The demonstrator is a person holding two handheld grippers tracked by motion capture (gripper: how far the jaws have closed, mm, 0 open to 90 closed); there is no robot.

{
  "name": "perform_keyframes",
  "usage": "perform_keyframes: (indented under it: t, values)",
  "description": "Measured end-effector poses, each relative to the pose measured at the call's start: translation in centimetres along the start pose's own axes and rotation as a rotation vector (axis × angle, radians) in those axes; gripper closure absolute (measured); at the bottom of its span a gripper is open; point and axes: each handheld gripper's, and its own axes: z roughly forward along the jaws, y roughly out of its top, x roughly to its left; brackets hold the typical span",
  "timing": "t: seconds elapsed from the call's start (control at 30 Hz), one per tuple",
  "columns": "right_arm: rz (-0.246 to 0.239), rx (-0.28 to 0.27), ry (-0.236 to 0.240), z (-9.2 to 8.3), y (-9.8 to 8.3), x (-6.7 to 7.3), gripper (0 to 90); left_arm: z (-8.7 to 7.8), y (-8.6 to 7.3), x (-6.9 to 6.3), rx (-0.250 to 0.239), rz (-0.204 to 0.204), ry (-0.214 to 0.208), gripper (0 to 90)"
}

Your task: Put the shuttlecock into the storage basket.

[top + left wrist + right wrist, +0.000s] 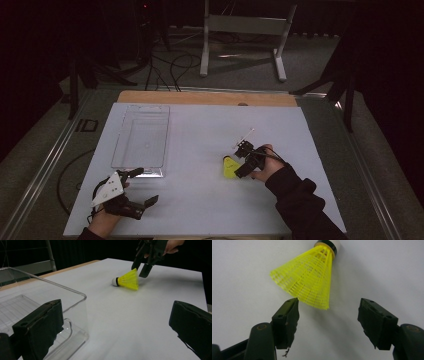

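Right claw [328, 315]: jaws spread, nothing pinched. Shuttlecock [308, 277] lies on its side on the desk [244, 270], just ahead of the jaw tips, cork end pointing away from the claw. Skirt rim sits just past the tips and is not between the pads; one jaw tip is right at the rim edge, can't tell if it touches. The other jaw is well clear of the skirt.

High view: right claw [243, 162] just beside the shuttlecock [230, 167].

Left claw [120, 327]: jaws spread wide, empty, low over the desk. Clear tray [45, 290] is right at one of its jaws; the shuttlecock is well ahead of it, with the right claw just behind the skirt.
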Motion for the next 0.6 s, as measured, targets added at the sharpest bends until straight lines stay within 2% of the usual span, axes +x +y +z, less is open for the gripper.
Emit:
perform_keyframes:
  t: [0.1, 0.13, 0.57, 0.6]
  values:
    - [0.006, 0.001, -0.006, 0.2, 0.3, -0.1, 36.7, 0.0, 0.0, 0.0, 0.000, 0.001, 0.001, 0.2]
    - [0.013, 0.003, 0.001, 0.4, 0.5, -0.1, 40.6, 0.0, 0.0, 0.0, 0.001, 0.000, 0.000, 0.2]
    - [0.020, 0.033, 0.034, 1.8, 1.2, 0.1, 56.9, 0.1, -0.1, 0.0, 0.007, 0.003, -0.001, 0.2]
    - [0.019, 0.036, 0.036, 2.0, 1.3, 0.2, 61.5, 0.1, -0.1, 0.0, 0.007, 0.003, -0.002, 0.2]
